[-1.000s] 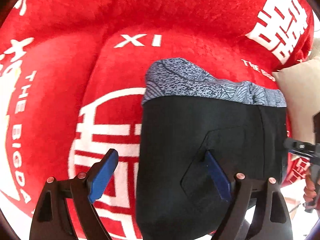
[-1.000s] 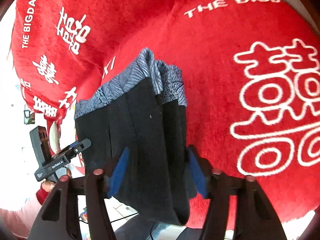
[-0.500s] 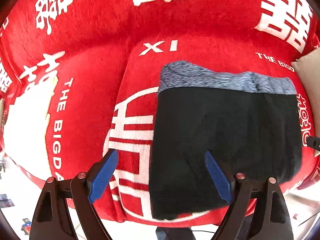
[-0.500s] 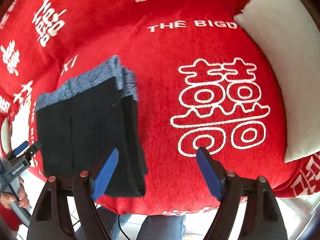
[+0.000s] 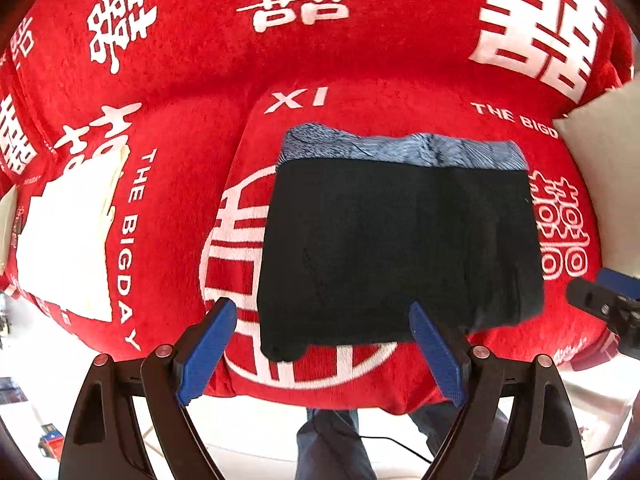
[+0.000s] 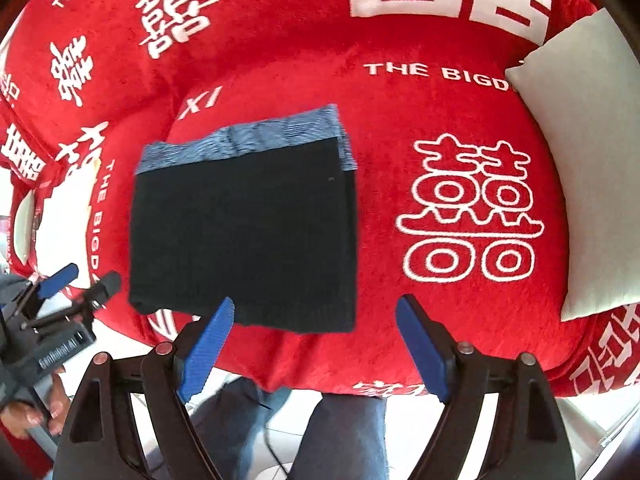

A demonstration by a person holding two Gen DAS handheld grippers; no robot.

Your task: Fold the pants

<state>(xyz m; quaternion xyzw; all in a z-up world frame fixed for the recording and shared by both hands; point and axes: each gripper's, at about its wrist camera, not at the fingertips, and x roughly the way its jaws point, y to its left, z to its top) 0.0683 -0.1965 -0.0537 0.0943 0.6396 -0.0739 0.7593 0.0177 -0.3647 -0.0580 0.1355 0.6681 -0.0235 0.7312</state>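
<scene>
Black folded pants [image 5: 400, 248] on red cover [image 5: 192, 128]

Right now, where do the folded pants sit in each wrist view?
Left wrist: folded pants lie centre to right of centre, patterned band toward the top.
Right wrist: folded pants lie left of centre, patterned band toward the top.
Shared landmark: the white "XI" lettering on the red blanket, just above the pants' upper-left corner.
</scene>
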